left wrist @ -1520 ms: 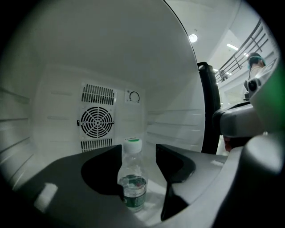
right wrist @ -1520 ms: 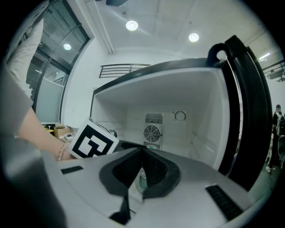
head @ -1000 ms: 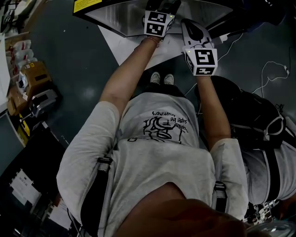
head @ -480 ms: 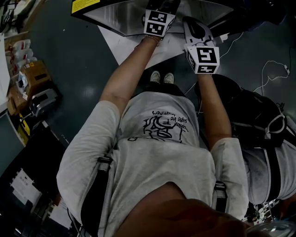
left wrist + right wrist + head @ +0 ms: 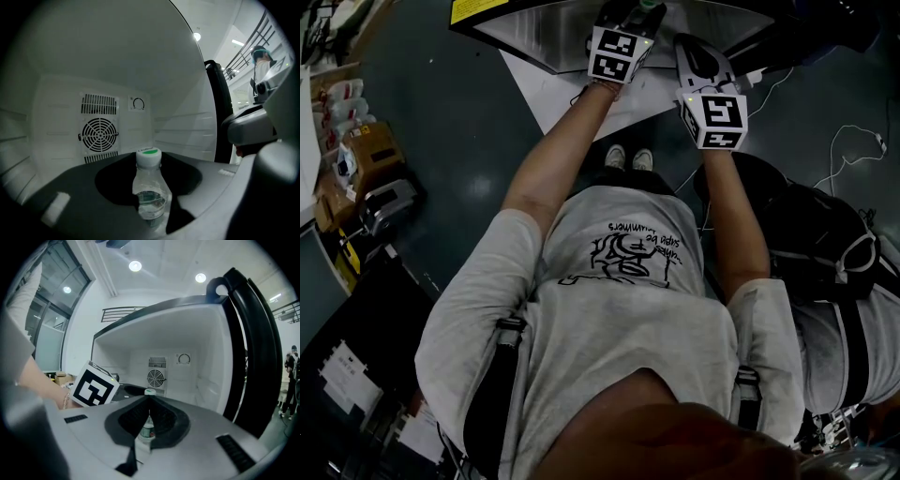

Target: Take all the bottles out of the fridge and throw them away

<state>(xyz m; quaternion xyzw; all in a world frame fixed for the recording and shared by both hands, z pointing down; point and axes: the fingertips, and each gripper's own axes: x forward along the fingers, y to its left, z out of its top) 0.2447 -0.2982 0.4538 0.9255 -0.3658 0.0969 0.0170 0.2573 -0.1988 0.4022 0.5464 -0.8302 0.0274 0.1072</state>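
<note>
A small clear bottle [image 5: 150, 190] with a white and green cap stands upright between the jaws of my left gripper [image 5: 151, 206]. Those jaws have just been closing, and their pads now press on its sides. Behind it is the white inside of the fridge [image 5: 56, 117] with a round fan grille [image 5: 99, 134]. In the head view the left gripper [image 5: 636, 13] reaches into the fridge [image 5: 546, 28]. My right gripper [image 5: 686, 49] hangs beside it at the opening. Its jaws [image 5: 148, 401] meet at the tips with nothing held. The same bottle [image 5: 147, 430] shows through the slit between them.
The fridge's black-edged open door [image 5: 255, 352] stands to the right. A black backpack [image 5: 825, 234] and white cables [image 5: 853, 141] lie on the dark floor at right. Cardboard boxes [image 5: 366, 150] and other gear crowd the left edge. People stand in the far background [image 5: 291, 380].
The left gripper's marker cube has shifted slightly to the left in the head view. The right gripper has hardly moved.
</note>
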